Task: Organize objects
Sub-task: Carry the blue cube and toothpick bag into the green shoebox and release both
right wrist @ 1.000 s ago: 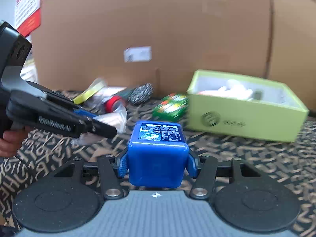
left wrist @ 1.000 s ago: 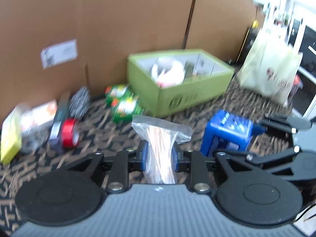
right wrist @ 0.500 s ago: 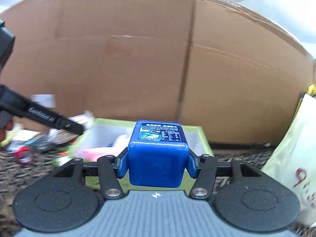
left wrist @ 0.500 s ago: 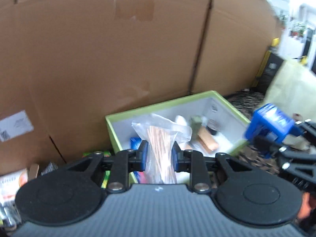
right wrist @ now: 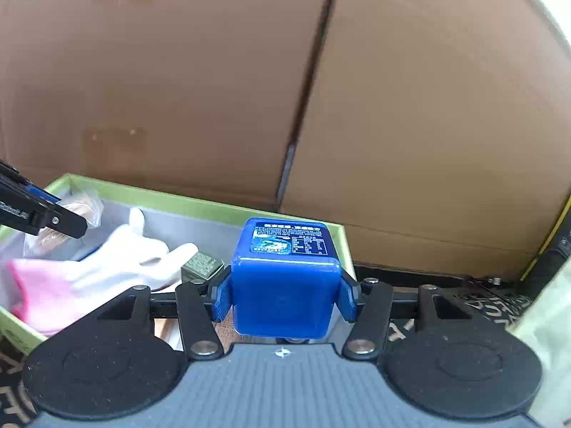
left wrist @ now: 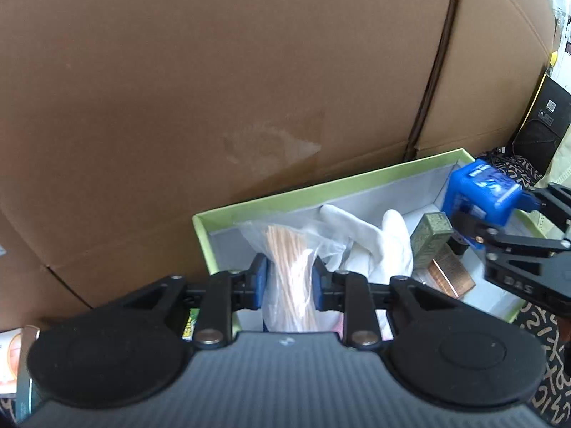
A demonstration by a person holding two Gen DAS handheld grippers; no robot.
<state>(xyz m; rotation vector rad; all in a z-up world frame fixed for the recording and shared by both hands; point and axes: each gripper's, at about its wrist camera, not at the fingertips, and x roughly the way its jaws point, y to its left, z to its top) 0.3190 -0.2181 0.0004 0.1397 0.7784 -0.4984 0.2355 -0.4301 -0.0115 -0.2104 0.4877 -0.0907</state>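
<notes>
My left gripper (left wrist: 289,278) is shut on a clear bag of thin tan sticks (left wrist: 285,249), held over the left end of the green box (left wrist: 321,187). Over the box's right end, my right gripper (right wrist: 283,294) is shut on a blue cube-shaped container (right wrist: 285,285) with a printed label on top. The left wrist view shows that cube (left wrist: 478,192) from the side. Inside the box lie a white glove (right wrist: 135,253), something pink (right wrist: 39,285), a small green-gold carton (left wrist: 431,235) and a copper-coloured carton (left wrist: 449,271).
Tall cardboard panels (right wrist: 178,89) stand right behind the box. A pale carrier bag (right wrist: 546,321) sits to the right on the patterned cloth (left wrist: 549,339). A black case with yellow trim (left wrist: 542,121) leans at the far right. A green packet (left wrist: 191,324) shows left of the box.
Both grippers have swung from the cluttered cloth over to the green box, carrying the stick bag and the blue cube. The box now lies directly under both.
</notes>
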